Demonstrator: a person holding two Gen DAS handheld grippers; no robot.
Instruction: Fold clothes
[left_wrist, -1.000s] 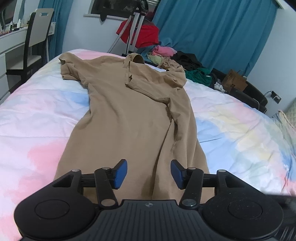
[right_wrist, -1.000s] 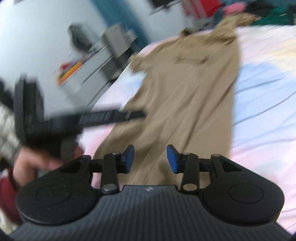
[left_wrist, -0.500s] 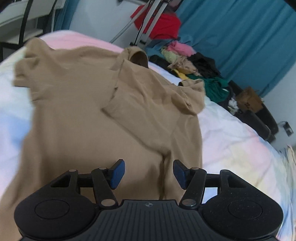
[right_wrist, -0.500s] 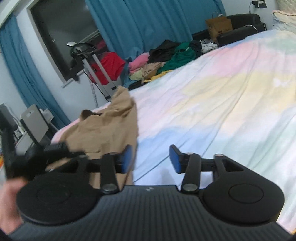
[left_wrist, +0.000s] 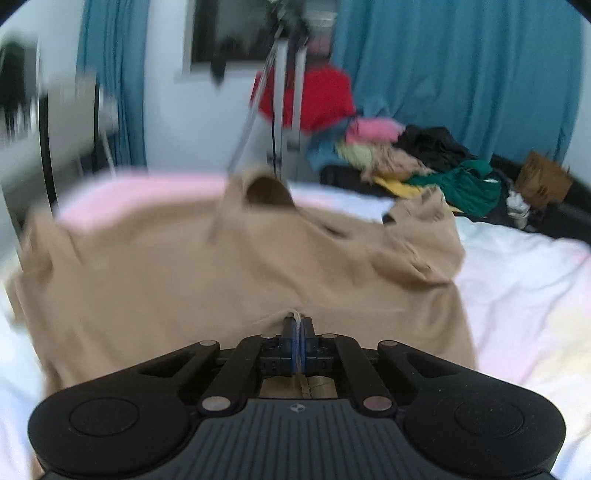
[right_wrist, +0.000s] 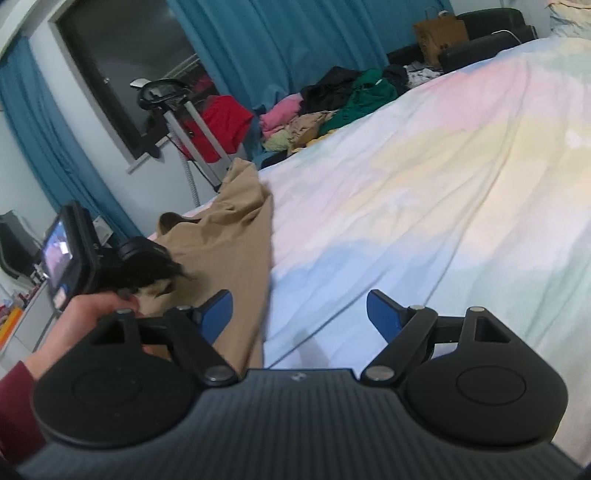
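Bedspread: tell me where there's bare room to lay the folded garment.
Bare bedspread runs right of the tan garment, up to the clothes pile at the far edge. The left gripper crowds the garment's side.

You're in a home bedroom: a bed (right_wrist: 424, 177) under pastel sheets, teal curtains (left_wrist: 461, 70) along the far wall, loose clothes heaped (left_wrist: 406, 155) beyond the bed.

Lighting: even, soft indoor light; faint shadows only. Left wrist view: heavy motion blur on the far left wall and the beige dress (left_wrist: 229, 266). Right wrist view: sharper; dark window (right_wrist: 122, 74) reflecting the room. Fisheye bending and black corners noted in both.
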